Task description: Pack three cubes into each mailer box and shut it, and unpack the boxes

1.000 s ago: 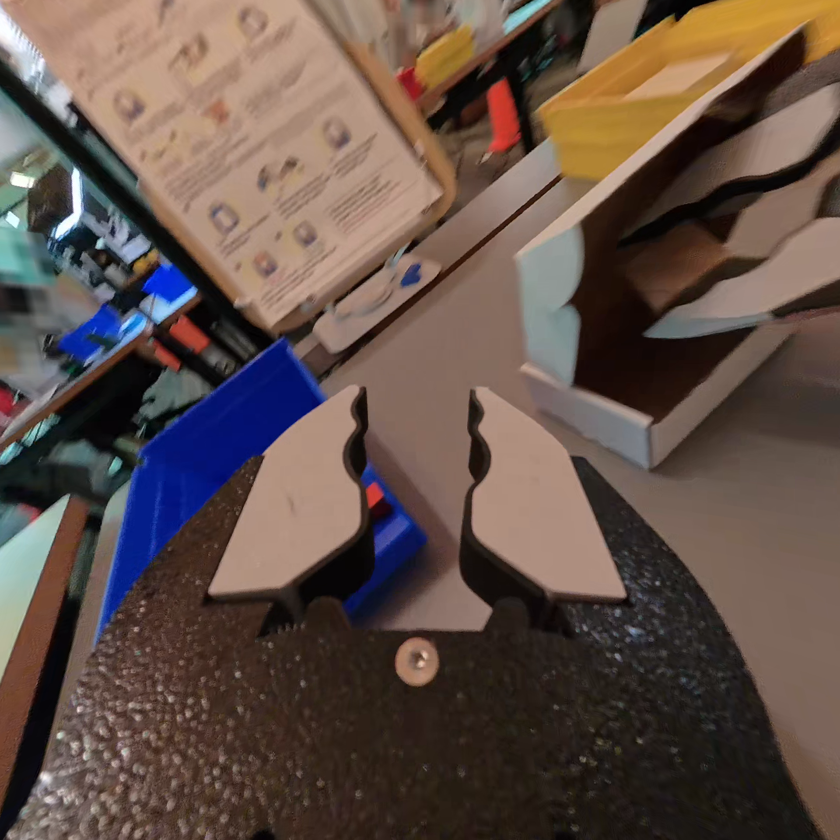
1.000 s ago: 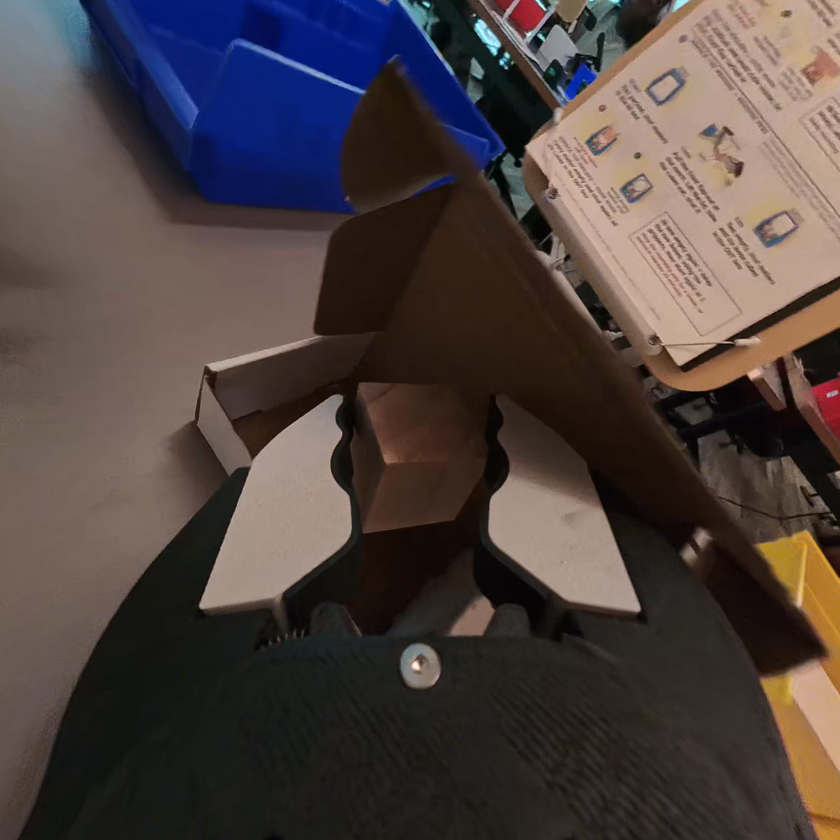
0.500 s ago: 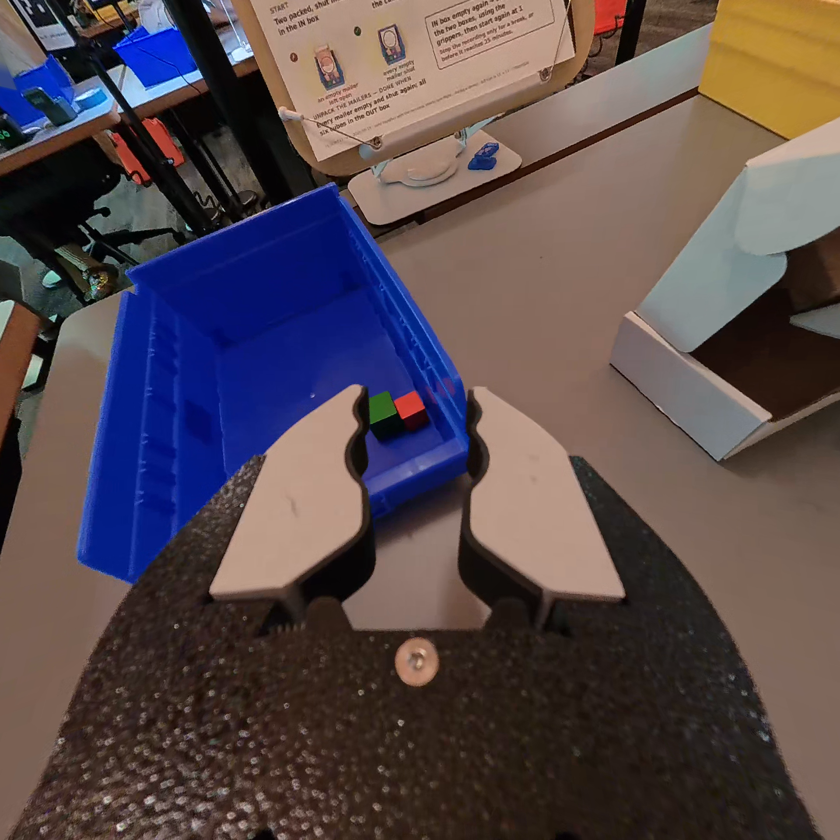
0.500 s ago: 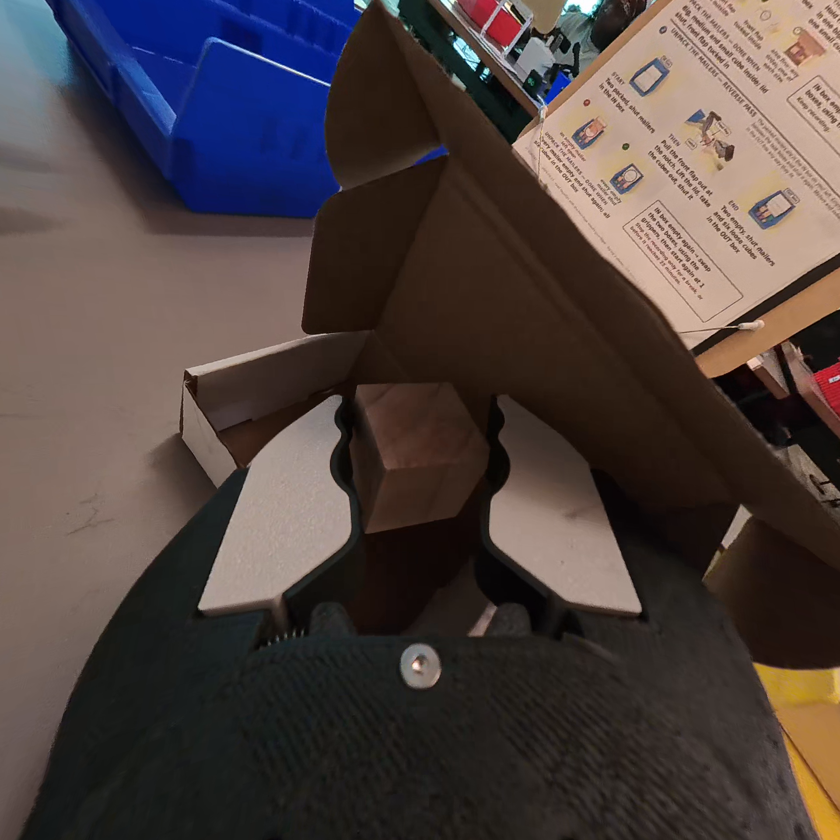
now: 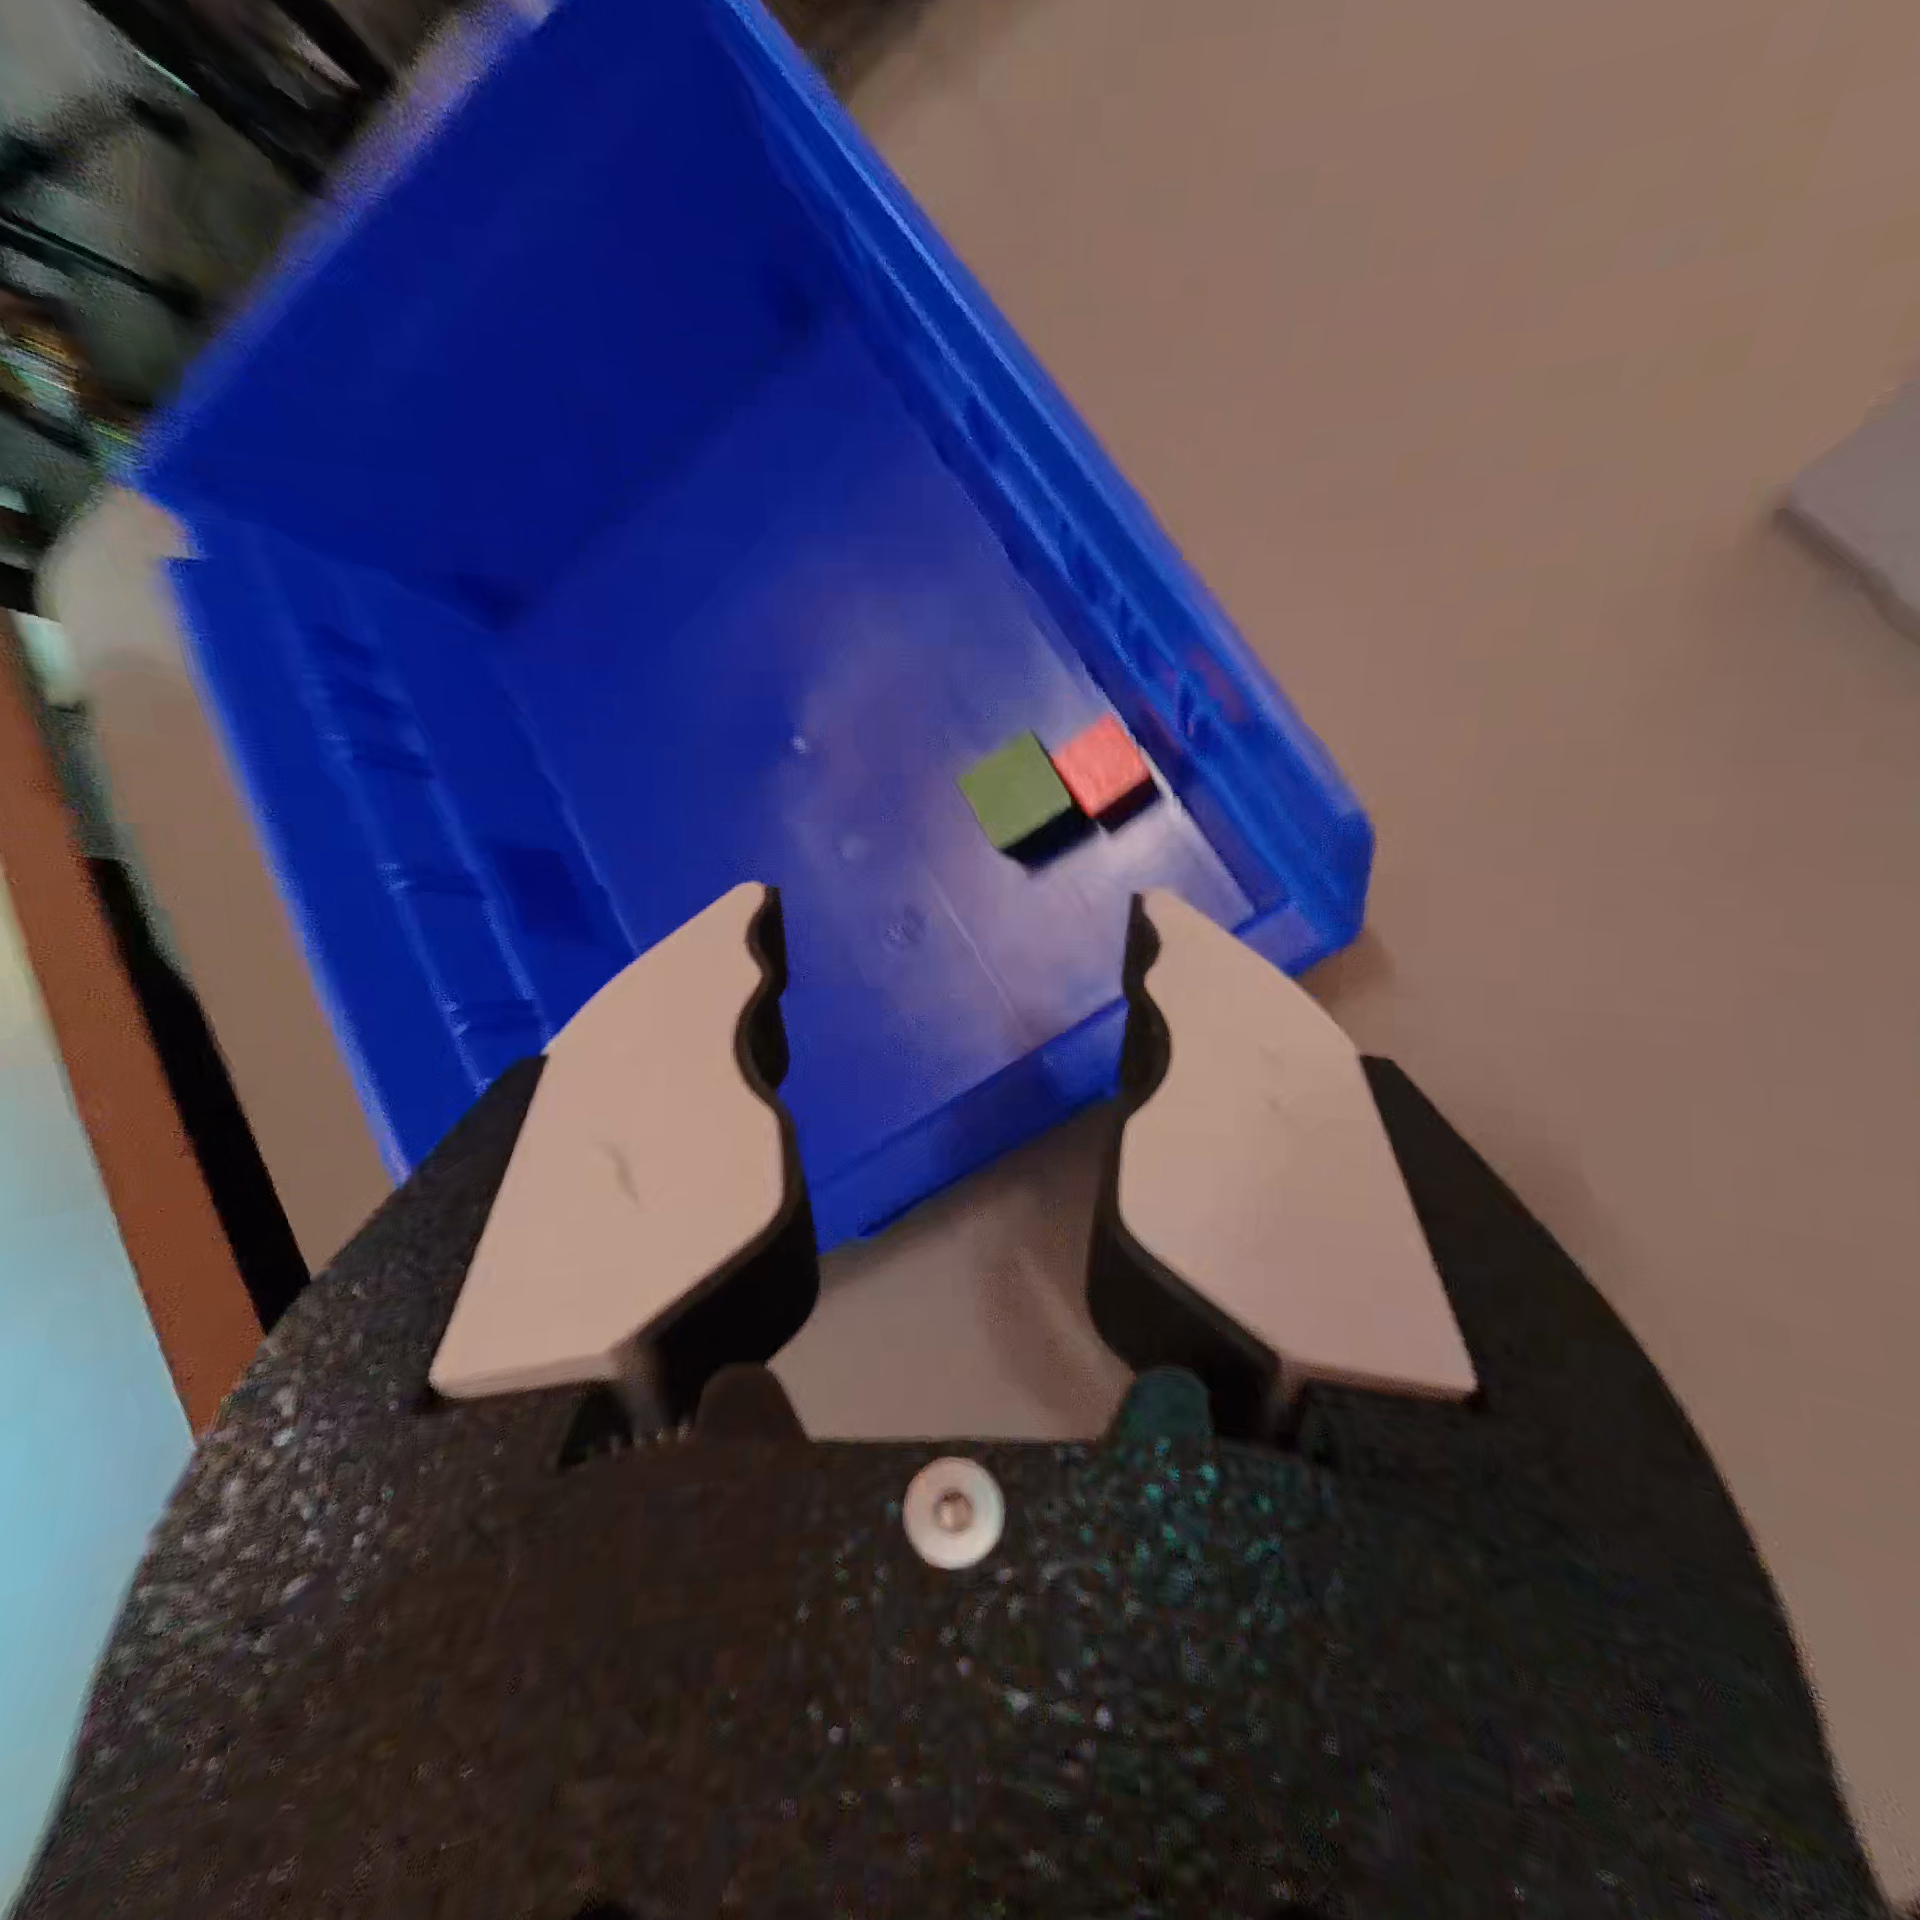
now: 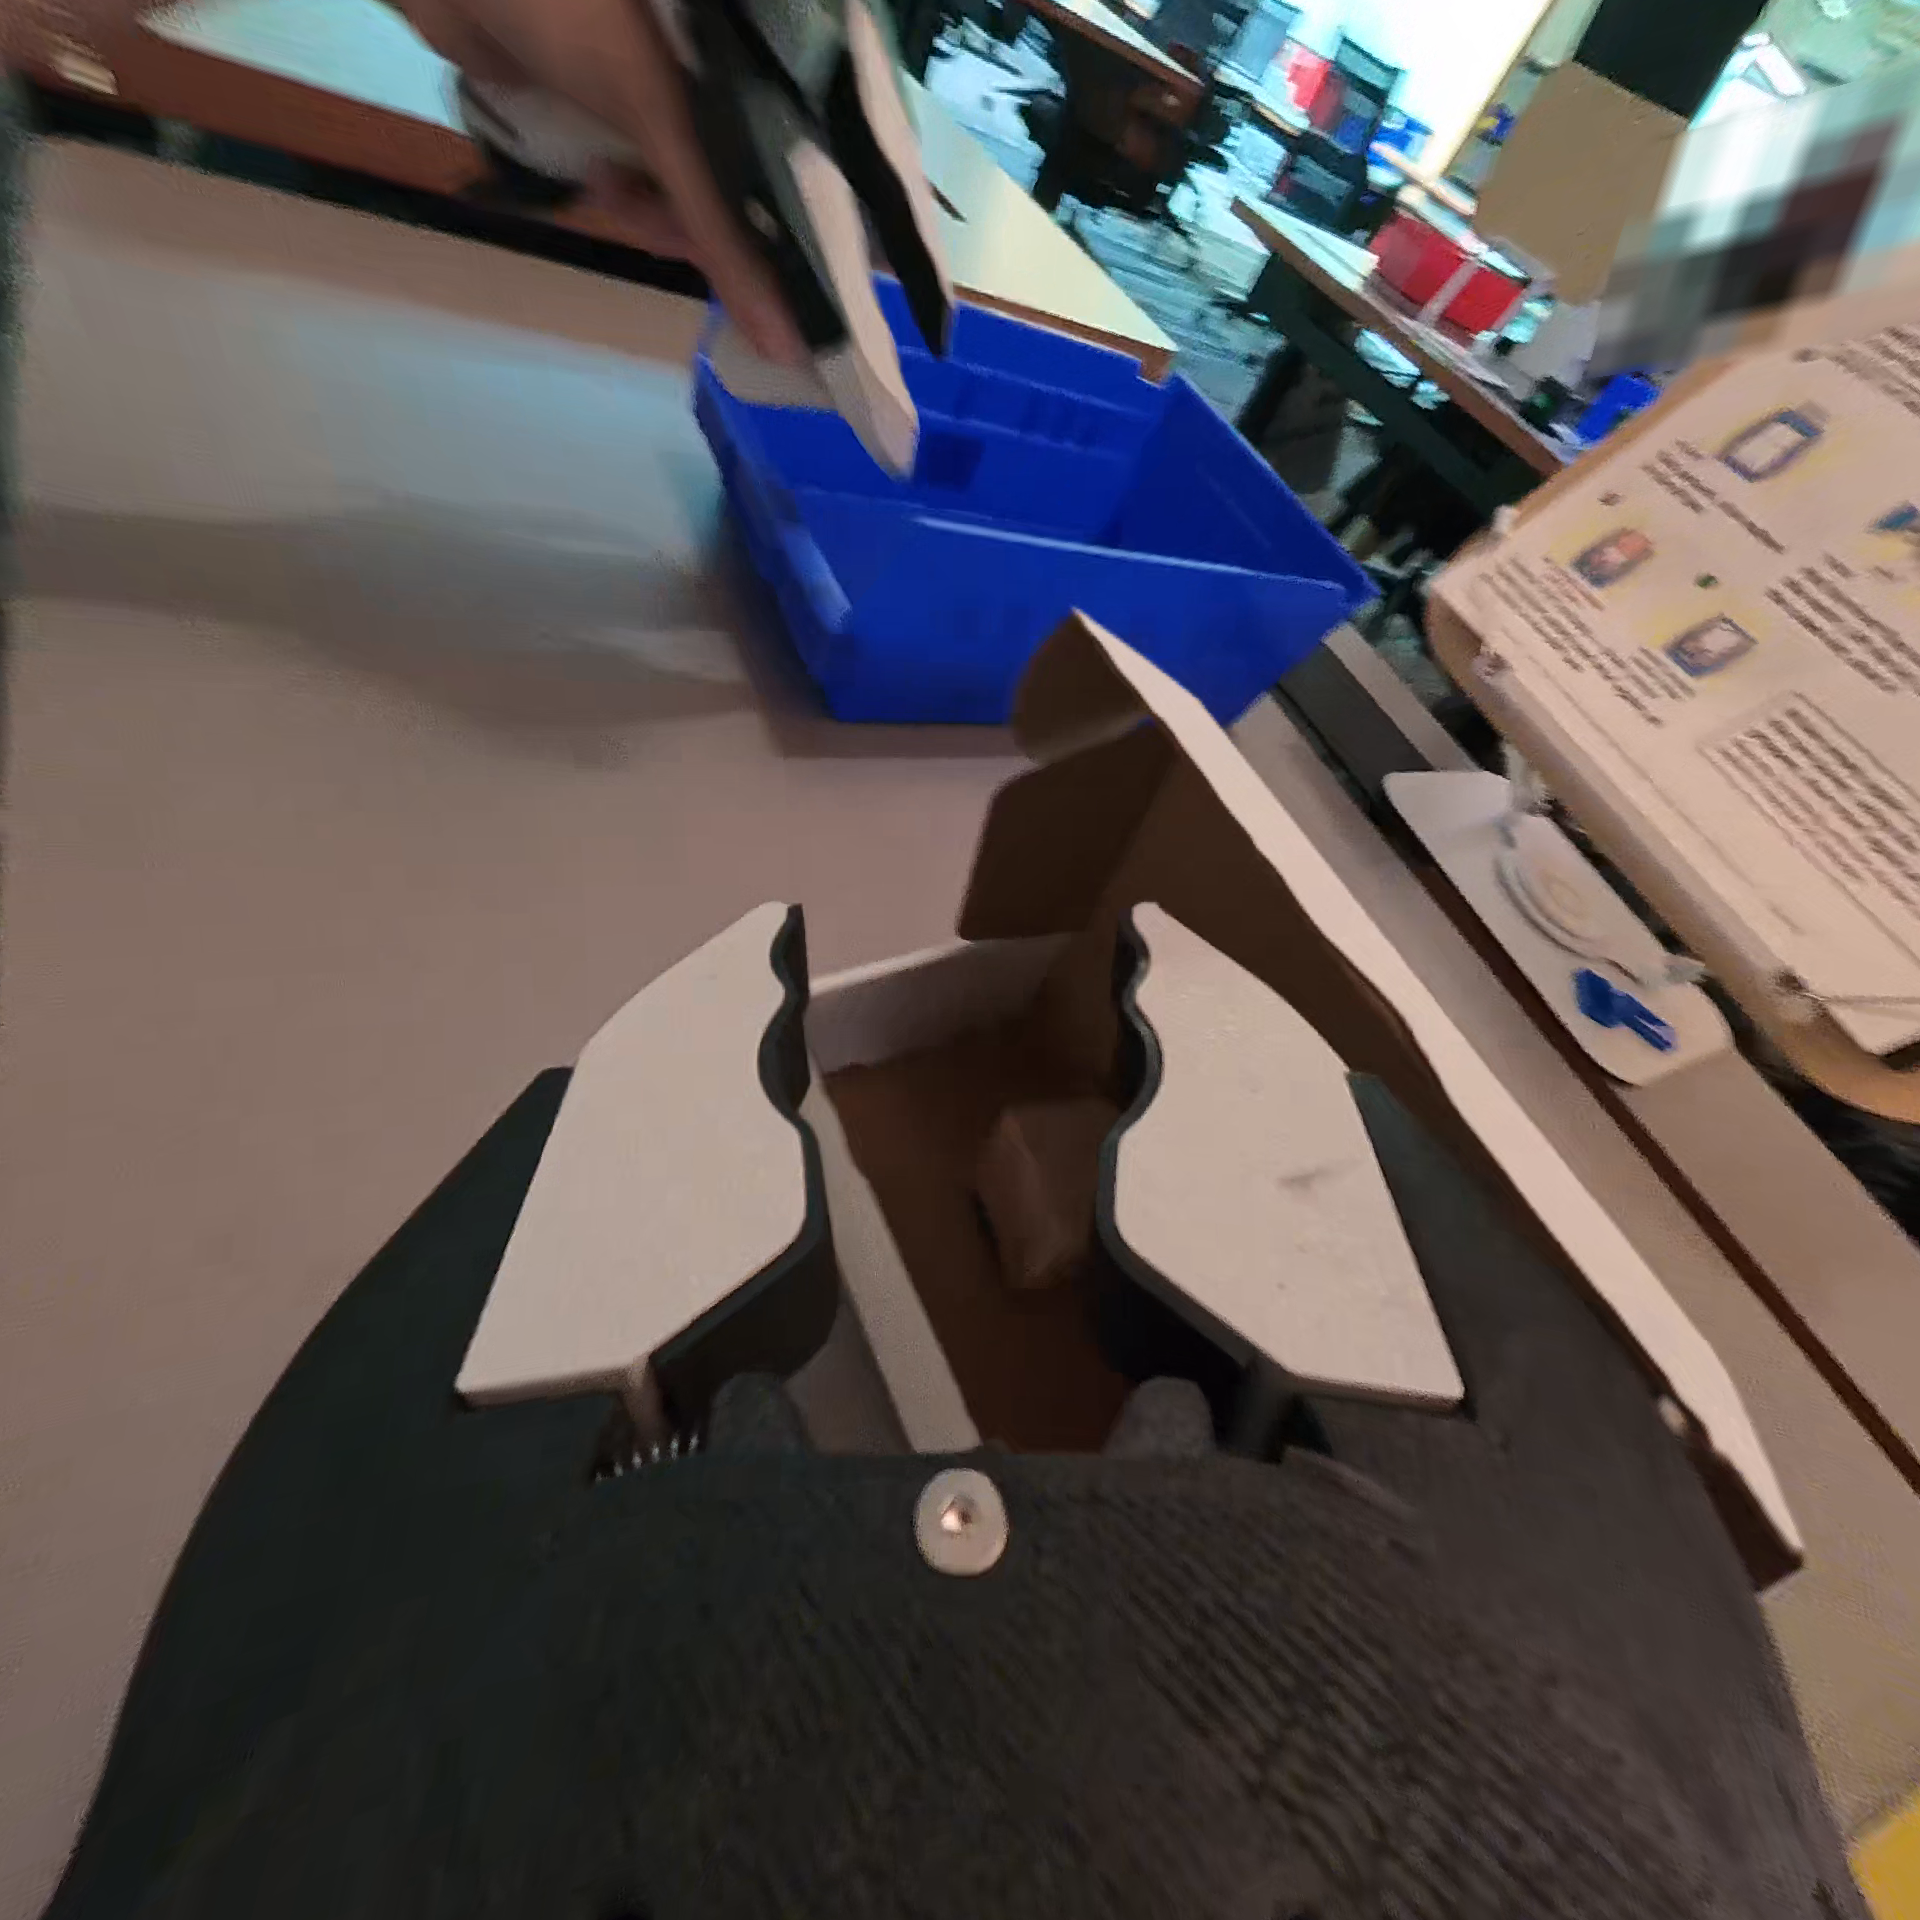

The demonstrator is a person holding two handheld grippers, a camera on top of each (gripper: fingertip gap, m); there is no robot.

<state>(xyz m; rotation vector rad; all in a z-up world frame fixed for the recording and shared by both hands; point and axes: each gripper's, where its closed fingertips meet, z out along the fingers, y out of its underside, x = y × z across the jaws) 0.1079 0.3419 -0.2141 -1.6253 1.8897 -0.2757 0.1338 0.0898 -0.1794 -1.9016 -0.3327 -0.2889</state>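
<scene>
A blue bin (image 5: 644, 582) holds a green cube (image 5: 1023, 790) and a red cube (image 5: 1103, 766) side by side near its right wall. My left gripper (image 5: 956, 914) is open and empty, over the bin's near end, just short of the cubes. It also shows in the right wrist view (image 6: 873, 343), pointing down into the bin (image 6: 1039, 582). An open mailer box (image 6: 904, 987) stands with its lid (image 6: 1351, 935) up. A wooden cube (image 6: 1034, 1184) lies inside it. My right gripper (image 6: 964, 925) is open above the box, with the cube lying below between the fingers.
An instruction board (image 6: 1714, 675) on a white stand (image 6: 1558, 935) sits at the table's far edge, right of the box. A pale corner of the mailer (image 5: 1860, 499) shows at the right edge of the left wrist view. Grey table (image 6: 364, 831) lies between box and bin. The grippers' ends are close to 25 cm from one another. The mailer (image 5: 1860, 499) is about 15 cm from my right fingertips.
My left gripper moved in over the blue bin and opened wider. My right gripper let go of the wooden cube inside the mailer box and pulled back and up.
</scene>
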